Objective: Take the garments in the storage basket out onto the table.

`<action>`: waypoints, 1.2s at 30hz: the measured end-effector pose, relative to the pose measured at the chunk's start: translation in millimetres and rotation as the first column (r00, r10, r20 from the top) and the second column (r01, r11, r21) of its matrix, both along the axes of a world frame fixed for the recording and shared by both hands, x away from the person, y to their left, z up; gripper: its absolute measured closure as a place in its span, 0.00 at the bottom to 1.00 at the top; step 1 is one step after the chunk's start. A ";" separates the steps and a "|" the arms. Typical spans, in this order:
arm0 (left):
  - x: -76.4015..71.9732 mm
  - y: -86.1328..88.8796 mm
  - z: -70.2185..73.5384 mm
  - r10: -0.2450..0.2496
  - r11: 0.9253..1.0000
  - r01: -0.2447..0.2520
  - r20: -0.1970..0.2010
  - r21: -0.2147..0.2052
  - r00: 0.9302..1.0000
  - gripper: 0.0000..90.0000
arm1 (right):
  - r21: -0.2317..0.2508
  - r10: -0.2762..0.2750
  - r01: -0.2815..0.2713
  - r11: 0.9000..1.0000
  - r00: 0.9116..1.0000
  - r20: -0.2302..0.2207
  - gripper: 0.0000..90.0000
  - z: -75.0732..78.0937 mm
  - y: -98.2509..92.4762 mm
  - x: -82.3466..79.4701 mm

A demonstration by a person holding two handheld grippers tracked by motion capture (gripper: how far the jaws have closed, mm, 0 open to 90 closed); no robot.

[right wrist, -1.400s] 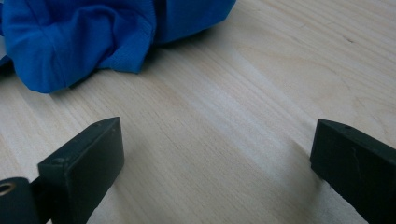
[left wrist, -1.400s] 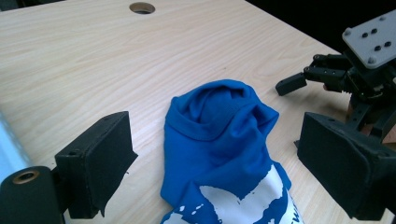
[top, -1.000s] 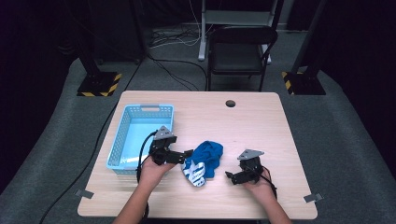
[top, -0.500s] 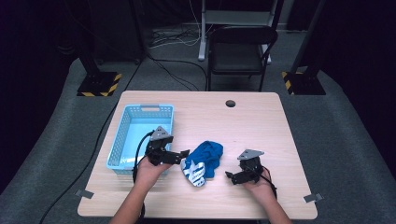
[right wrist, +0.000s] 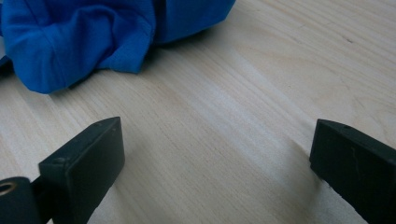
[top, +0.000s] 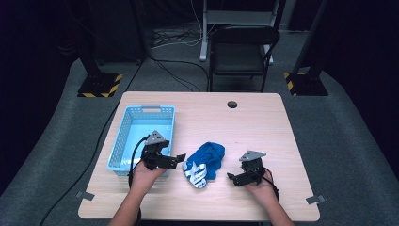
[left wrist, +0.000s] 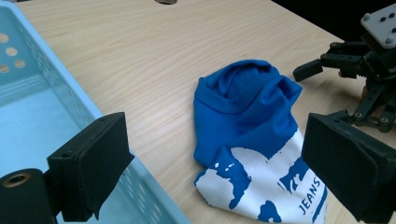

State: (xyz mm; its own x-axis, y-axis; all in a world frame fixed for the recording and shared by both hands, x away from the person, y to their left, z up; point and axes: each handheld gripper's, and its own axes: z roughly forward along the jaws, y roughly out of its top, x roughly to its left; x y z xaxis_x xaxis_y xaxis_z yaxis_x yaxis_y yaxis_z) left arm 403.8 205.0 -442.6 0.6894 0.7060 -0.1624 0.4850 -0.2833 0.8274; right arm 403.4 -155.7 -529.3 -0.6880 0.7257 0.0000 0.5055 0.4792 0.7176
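Both claws, the left gripper [top: 181, 157] and the right gripper [top: 230, 177], stand released, holding nothing. Between them the blue shirt [top: 204, 162] lies crumpled on the table [top: 263, 127], right of the basket [top: 123, 136]. On its white print [left wrist: 280, 191] I can read "JEANS".

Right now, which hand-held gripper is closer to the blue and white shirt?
The left hand-held gripper: its open jaws sit just beside the crumpled blue and white shirt. The right hand-held gripper, also open, rests a little farther off on its other side.
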 end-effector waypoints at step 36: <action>-28.8 17.6 -11.1 -0.022 0.999 0.020 0.056 0.025 0.998 0.08 | 0.001 -0.005 0.005 1.000 1.000 0.000 0.03 0.0 0.2 -0.2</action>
State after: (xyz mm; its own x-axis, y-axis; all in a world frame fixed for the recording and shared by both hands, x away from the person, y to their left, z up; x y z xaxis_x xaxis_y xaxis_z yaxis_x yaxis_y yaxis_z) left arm 374.9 222.6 -453.7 0.7117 0.6945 -0.1058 0.4315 -0.3133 0.8460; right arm 403.1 -155.4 -529.3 -0.6843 0.7292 0.0005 0.5080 0.4762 0.7178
